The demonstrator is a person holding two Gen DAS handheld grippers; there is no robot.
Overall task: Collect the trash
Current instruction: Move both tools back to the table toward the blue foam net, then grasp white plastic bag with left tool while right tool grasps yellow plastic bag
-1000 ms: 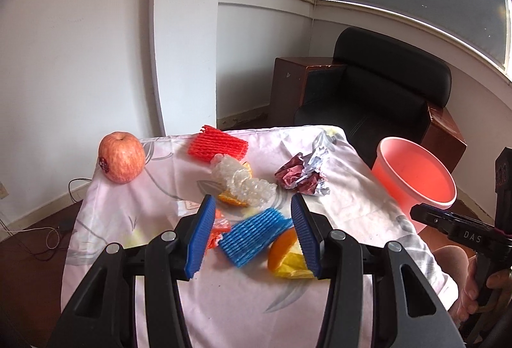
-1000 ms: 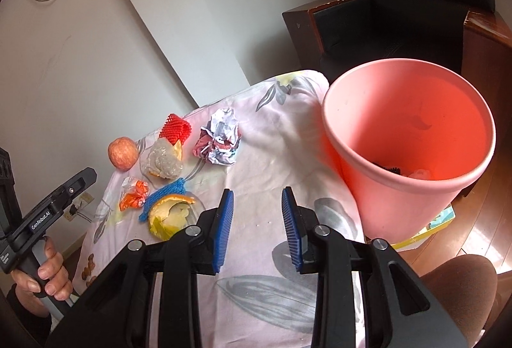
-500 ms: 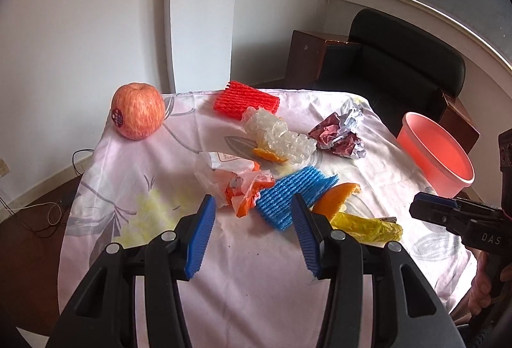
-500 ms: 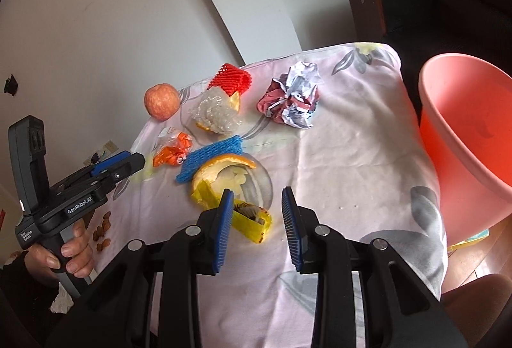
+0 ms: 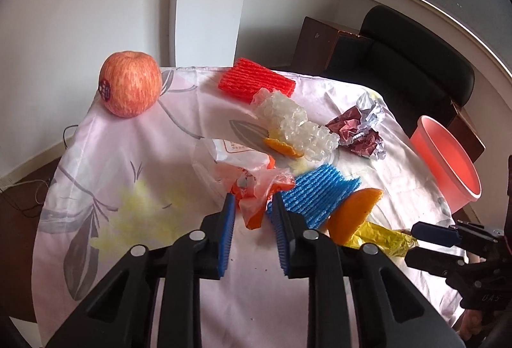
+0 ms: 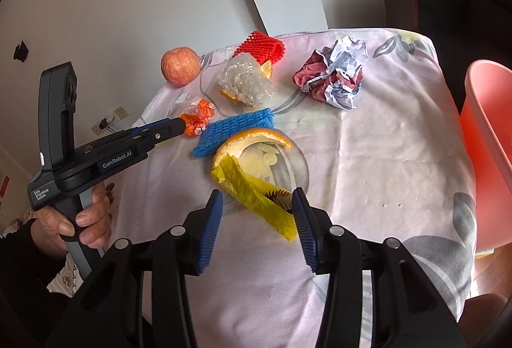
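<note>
Trash lies on the cloth-covered table (image 5: 128,156). My left gripper (image 5: 252,207) is closing around an orange and clear plastic wrapper (image 5: 256,188); its jaws stand on either side of the wrapper's near end, and in the right wrist view its tips (image 6: 184,125) touch the wrapper (image 6: 196,112). My right gripper (image 6: 256,204) is open around a yellow wrapper (image 6: 256,194), which lies by an orange peel (image 6: 252,140). A blue foam net (image 6: 233,130), a red foam net (image 6: 260,47), clear bubble wrap (image 6: 246,82) and crumpled foil (image 6: 332,76) lie further out.
A pink bin (image 5: 448,162) stands off the table's right edge; it shows at the right of the right wrist view (image 6: 486,124). An apple (image 5: 129,88) sits at the far left corner. A black armchair (image 5: 416,66) is behind the table.
Both grippers came down closer to the table. The left one closed in on the orange plastic wrapper and its jaws narrowed. The right one turned from the bin to the yellow wrapper and opened wider.
</note>
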